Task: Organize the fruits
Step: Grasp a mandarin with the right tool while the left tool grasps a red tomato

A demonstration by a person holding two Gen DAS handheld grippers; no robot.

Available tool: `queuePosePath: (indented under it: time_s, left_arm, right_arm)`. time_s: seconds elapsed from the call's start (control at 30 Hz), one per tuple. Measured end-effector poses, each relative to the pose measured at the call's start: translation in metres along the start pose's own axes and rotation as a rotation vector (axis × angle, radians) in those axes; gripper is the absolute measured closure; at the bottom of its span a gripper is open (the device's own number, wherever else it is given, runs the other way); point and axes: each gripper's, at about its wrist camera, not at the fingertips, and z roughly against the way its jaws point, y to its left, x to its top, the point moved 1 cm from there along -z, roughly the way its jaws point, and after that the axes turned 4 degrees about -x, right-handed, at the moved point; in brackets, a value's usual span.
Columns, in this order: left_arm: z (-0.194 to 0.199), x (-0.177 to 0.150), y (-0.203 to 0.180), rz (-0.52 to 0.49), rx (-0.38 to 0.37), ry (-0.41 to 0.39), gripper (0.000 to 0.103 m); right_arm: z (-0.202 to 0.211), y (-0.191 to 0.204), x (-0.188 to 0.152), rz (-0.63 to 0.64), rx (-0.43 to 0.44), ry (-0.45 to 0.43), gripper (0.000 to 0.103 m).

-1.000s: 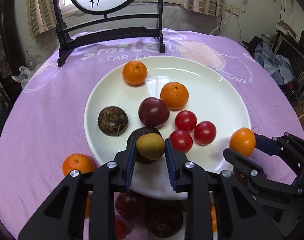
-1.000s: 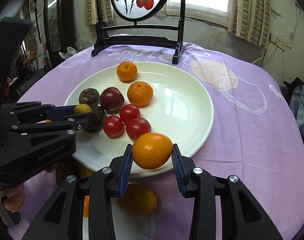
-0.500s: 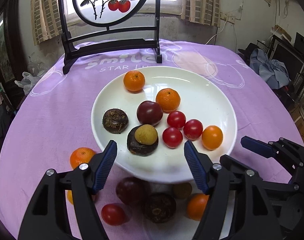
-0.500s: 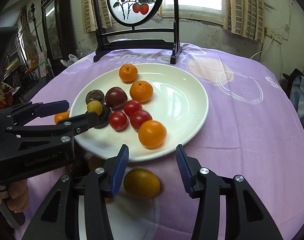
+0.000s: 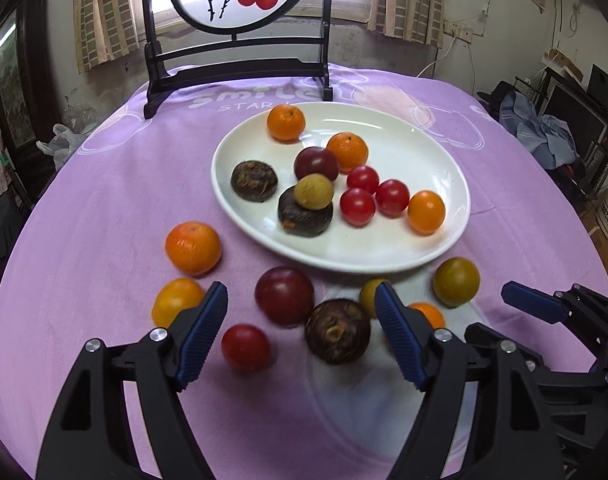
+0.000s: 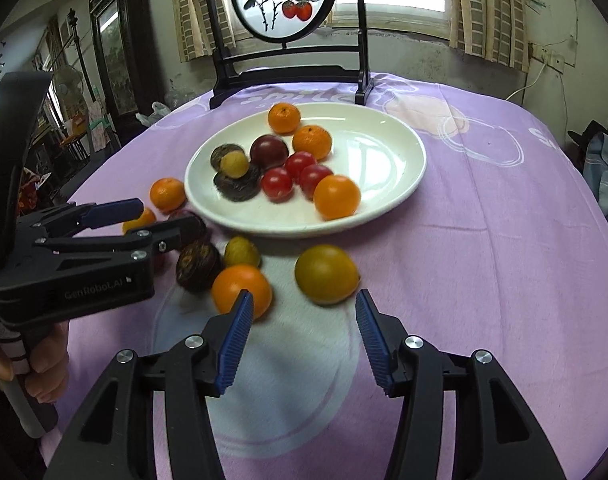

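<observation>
Fruits are lying loose near the bench's front edge: both hand-held grippers, left [image 5: 300,334] and right [image 6: 302,336], are opening, released; the greenish fruit [image 6: 327,274] is sitting just ahead of the right, before the plate [image 6: 404,184].

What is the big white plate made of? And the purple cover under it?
The plate looks like glazed ceramic, or maybe hard plastic: smooth, white, and shiny with window light mirrored on it. The purple cover looks like soft, fuzzy cloth: dull, no shine, with printed white letters and rings.
</observation>
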Motion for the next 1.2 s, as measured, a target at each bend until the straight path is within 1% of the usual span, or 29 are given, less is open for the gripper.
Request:
queuePosePath:
  time_s: [0.07, 0.1, 0.2, 0.27, 0.33, 0.4, 0.47, 0.63, 0.73, 0.83, 0.9, 0.97, 1.03, 1.13, 1.17, 1.2]
  left_arm:
    - [0.003, -0.004, 0.007, 0.002, 0.010, 0.003, 0.027]
    - [0.004, -0.006, 0.011, 0.009, 0.012, 0.004, 0.024]
    - [0.010, -0.010, 0.024, 0.042, 0.001, -0.003, 0.021]
    - [0.012, -0.012, 0.029, 0.037, -0.001, -0.014, 0.019]
    - [0.016, -0.015, 0.030, 0.010, 0.035, -0.050, 0.016]
    - [0.018, -0.017, 0.033, -0.005, 0.063, -0.072, 0.015]
    - [0.018, -0.017, 0.036, 0.001, 0.045, -0.067, 0.015]
    - [0.018, -0.017, 0.047, 0.031, 0.022, -0.058, 0.015]
    - [0.016, -0.019, 0.054, 0.054, 0.015, -0.051, 0.015]
    - [0.012, -0.023, 0.062, 0.081, 0.016, -0.025, 0.015]
    - [0.012, -0.027, 0.063, 0.087, 0.002, -0.006, 0.015]
    - [0.017, -0.030, 0.057, 0.058, -0.002, -0.013, 0.015]
    - [0.019, -0.034, 0.047, 0.003, 0.010, -0.013, 0.015]
    - [0.015, -0.040, 0.035, -0.058, 0.027, 0.011, 0.015]
    - [0.012, -0.041, 0.034, -0.061, 0.033, 0.022, 0.017]
    - [0.010, -0.041, 0.034, -0.058, 0.040, 0.031, 0.024]
  right_arm:
    - [0.000, 0.006, -0.005, 0.015, 0.001, 0.012, 0.049]
    - [0.000, 0.010, -0.007, 0.026, 0.001, 0.018, 0.049]
    - [-0.004, 0.022, -0.011, 0.066, -0.004, 0.038, 0.049]
    - [-0.010, 0.032, -0.013, 0.092, 0.000, 0.060, 0.049]
    - [-0.017, 0.039, -0.014, 0.107, 0.008, 0.088, 0.049]
    - [-0.026, 0.048, -0.014, 0.135, -0.009, 0.106, 0.049]
    - [-0.031, 0.051, -0.009, 0.142, -0.024, 0.096, 0.049]
    - [-0.044, 0.052, 0.006, 0.117, -0.024, 0.103, 0.049]
    - [-0.045, 0.051, 0.007, 0.106, -0.030, 0.090, 0.063]
    - [-0.040, 0.045, 0.004, 0.076, 0.001, 0.098, 0.063]
    - [-0.034, 0.042, 0.002, 0.068, 0.016, 0.098, 0.063]
    - [-0.029, 0.037, -0.001, 0.058, 0.021, 0.089, 0.063]
    - [-0.026, 0.031, -0.004, 0.038, 0.030, 0.088, 0.063]
    - [-0.023, 0.024, -0.006, 0.017, 0.046, 0.088, 0.063]
    - [-0.021, 0.024, -0.006, 0.017, 0.053, 0.084, 0.063]
    - [-0.019, 0.024, -0.006, 0.017, 0.062, 0.079, 0.063]
